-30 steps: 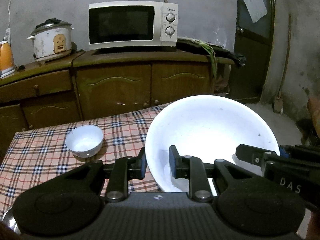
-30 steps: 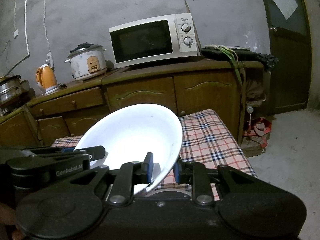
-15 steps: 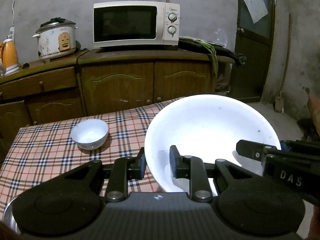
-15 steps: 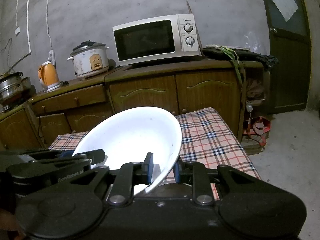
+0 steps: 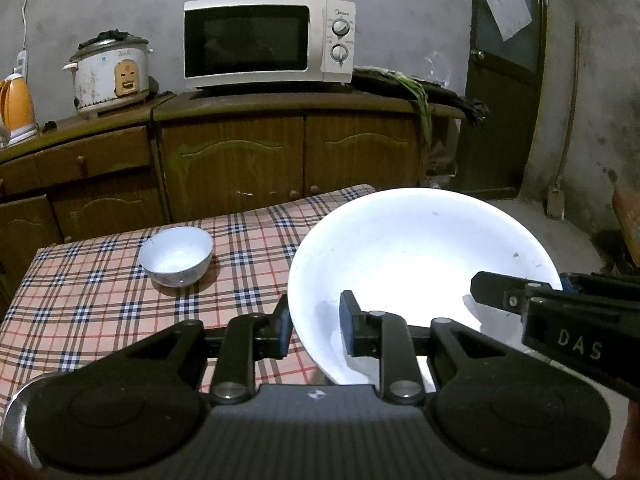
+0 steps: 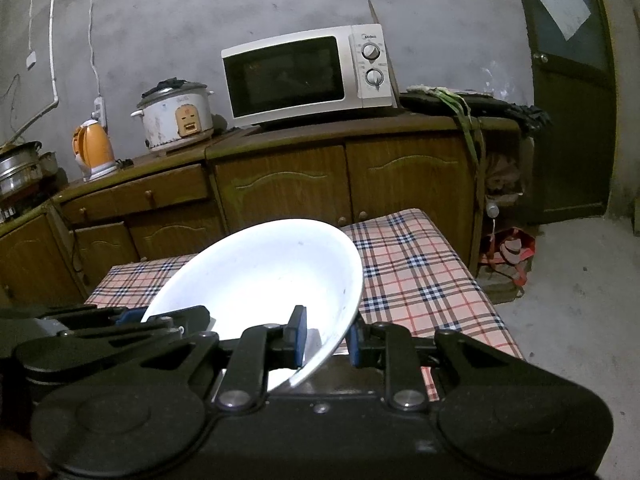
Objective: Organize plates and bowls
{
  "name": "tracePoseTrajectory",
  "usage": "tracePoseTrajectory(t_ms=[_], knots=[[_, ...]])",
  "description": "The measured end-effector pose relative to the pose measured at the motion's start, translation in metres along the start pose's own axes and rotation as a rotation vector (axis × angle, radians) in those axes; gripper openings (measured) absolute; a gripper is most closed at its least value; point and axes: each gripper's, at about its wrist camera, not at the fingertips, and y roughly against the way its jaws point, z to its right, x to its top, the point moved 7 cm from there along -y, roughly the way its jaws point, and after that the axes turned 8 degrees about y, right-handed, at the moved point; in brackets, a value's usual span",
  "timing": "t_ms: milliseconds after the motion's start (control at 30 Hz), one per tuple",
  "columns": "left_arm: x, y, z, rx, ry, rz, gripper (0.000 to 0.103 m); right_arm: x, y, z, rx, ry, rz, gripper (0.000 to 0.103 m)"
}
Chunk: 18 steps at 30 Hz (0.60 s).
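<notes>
A large white bowl [image 5: 420,248] hangs tilted over the near right part of the checked tablecloth [image 5: 80,312]. My left gripper [image 5: 314,328] is shut on its near left rim, one pad inside and one outside. My right gripper [image 6: 326,336] is shut on the bowl's [image 6: 260,280] near right rim the same way. Each gripper shows in the other's view: the right gripper [image 5: 520,300] at the bowl's right, the left gripper [image 6: 160,320] at its left. A small white bowl [image 5: 176,256] stands upright on the cloth, left of the large one.
A shiny metal rim [image 5: 16,412] peeks out at the lower left under my left gripper. Behind the table runs a wooden cabinet [image 5: 240,160] with a microwave [image 5: 268,40], a rice cooker [image 5: 108,72] and an orange kettle [image 5: 16,108]. Bare floor [image 6: 580,280] and a dark door [image 6: 572,120] lie to the right.
Both grippers keep their hold on the large bowl. The background has drifted slightly to the right in the left wrist view; the bowl stays put between the fingers.
</notes>
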Motion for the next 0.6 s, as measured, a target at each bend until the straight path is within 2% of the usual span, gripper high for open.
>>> tracePoseTrajectory(t_ms=[600], knots=[[-0.012,-0.002,0.006,-0.008,0.006,-0.024,0.025,-0.008,0.001,0.006,-0.011,-0.018,-0.015,0.027]])
